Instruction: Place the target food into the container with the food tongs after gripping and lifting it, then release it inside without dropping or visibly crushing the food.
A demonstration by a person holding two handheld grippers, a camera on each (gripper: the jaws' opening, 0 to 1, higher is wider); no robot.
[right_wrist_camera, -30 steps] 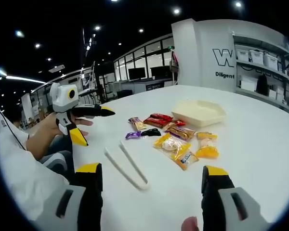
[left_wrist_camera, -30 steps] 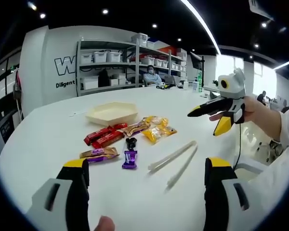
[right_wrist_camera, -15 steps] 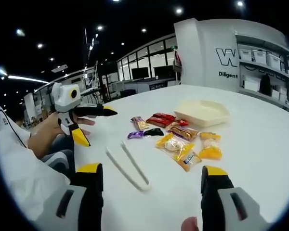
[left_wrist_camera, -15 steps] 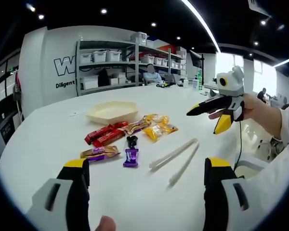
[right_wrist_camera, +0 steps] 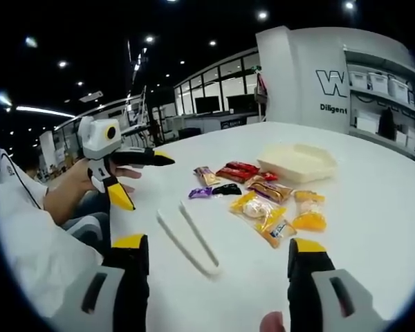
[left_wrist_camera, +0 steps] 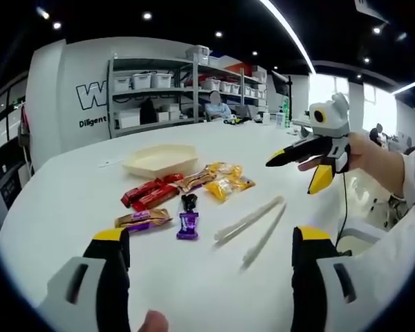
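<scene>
Left gripper view: left gripper, jaws wide, empty; food tongs at 1 o'clock, wrapped snacks at 11, empty tray beyond. Pre-grasp step; next, pick up the tongs.

Right gripper view: right gripper, jaws wide; tongs at 11 o'clock, tray at 1, empty.

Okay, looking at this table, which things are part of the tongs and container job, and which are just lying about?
Part of the job:
- food tongs, lying on the table, not yet picked up
- cream container
- wrapped snacks, one presumably the target
- left gripper and right gripper, both open

Just lying about:
- shelving with storage boxes
- white table
</scene>
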